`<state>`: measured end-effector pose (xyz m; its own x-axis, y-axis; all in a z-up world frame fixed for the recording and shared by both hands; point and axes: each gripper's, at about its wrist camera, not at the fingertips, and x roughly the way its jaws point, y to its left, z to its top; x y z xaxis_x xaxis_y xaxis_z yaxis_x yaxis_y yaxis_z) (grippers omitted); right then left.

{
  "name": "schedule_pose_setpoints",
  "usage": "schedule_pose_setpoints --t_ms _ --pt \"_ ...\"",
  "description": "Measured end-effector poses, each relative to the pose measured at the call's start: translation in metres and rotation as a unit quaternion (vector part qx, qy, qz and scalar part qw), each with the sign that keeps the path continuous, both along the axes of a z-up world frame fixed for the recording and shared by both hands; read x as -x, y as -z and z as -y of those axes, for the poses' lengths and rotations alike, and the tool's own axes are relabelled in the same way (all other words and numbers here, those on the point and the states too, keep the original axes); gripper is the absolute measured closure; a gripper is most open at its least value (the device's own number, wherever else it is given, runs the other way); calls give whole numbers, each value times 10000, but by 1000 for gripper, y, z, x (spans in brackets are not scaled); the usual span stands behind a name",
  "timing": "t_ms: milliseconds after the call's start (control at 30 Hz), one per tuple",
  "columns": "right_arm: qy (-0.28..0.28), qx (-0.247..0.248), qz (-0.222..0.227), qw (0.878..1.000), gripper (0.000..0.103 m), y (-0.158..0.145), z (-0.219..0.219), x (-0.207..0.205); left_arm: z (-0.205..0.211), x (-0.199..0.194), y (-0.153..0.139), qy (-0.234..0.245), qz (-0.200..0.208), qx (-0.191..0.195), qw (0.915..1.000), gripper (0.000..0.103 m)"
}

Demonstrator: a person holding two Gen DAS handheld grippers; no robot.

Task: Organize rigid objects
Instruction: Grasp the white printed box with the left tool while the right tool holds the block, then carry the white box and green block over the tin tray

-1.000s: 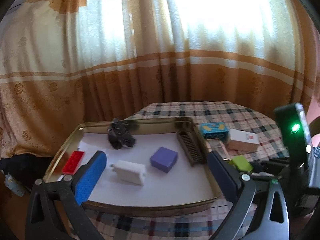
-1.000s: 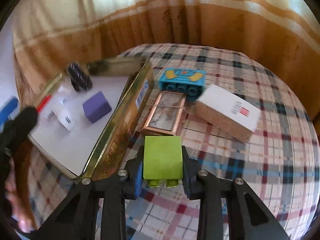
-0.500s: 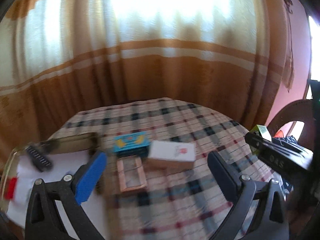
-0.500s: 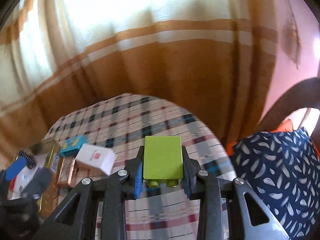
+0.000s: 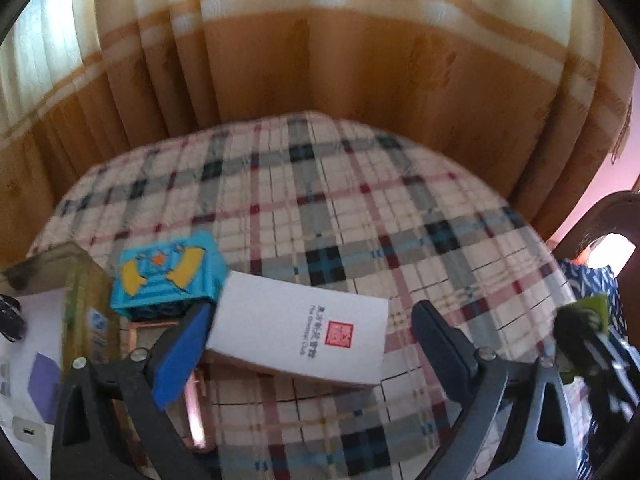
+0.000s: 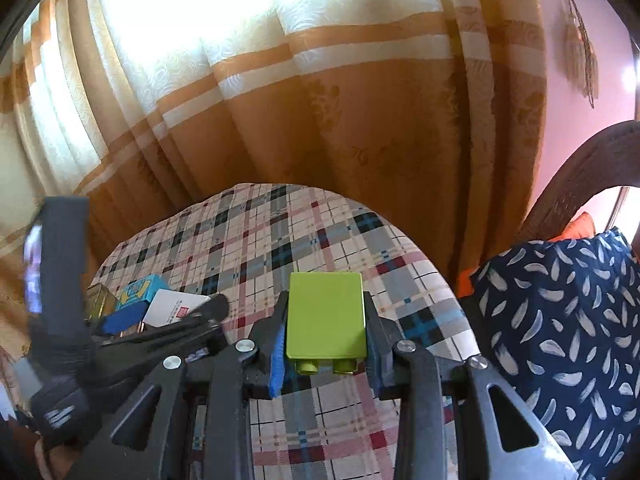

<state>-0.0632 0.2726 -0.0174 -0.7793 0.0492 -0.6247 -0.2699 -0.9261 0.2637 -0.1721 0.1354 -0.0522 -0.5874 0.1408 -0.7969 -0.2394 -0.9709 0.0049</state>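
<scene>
My right gripper [image 6: 326, 344] is shut on a lime green brick [image 6: 326, 320] and holds it in the air over the right side of the plaid table [image 6: 280, 240]. My left gripper [image 5: 312, 312] is open and tilted down over a white box [image 5: 300, 336] with a red stamp, which lies between and just beyond its fingers. The pads do not touch the box. A blue brick [image 5: 168, 276] sits behind the box, and a copper frame [image 5: 156, 328] lies beside it. The right wrist view shows the left gripper [image 6: 172, 312] low at the left over the white box [image 6: 172, 306].
The gold tray [image 5: 76, 280] stands at the left edge with a purple block [image 5: 44, 376] and a white charger [image 5: 24, 432] inside. A navy patterned cushion [image 6: 560, 340] and a wooden chair back [image 6: 580, 168] are on the right. Curtains hang behind the table.
My left gripper swung right from the tray and lower, toward the white box. My right gripper carried the green brick away from the tray to the table's right side and rolled.
</scene>
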Motion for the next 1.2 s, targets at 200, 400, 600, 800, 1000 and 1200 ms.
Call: schedule_pose_setpoints --t_ms 200,400,600,800,1000,1200 --pt "-30 -86 6 10000 69 0 5 1 -1 3 3 -54 52 -135 9999 5" --pt "-21 -181 34 9998 69 0 8 3 -1 -6 1 33 -25 -197 9998 19" --pt "-146 350 273 9989 69 12 -5 11 9 -26 1 -87 -109 -649 9978 21" --pt "-244 493 455 9974 69 19 -5 15 21 -47 -12 -180 -479 -671 9964 21" --pt "-223 292 427 9984 69 18 2 17 29 -67 -32 -91 -975 -487 9940 21" --pt "-67 -80 31 9999 69 2 8 2 44 -82 -51 -92 -1353 -415 9899 21"
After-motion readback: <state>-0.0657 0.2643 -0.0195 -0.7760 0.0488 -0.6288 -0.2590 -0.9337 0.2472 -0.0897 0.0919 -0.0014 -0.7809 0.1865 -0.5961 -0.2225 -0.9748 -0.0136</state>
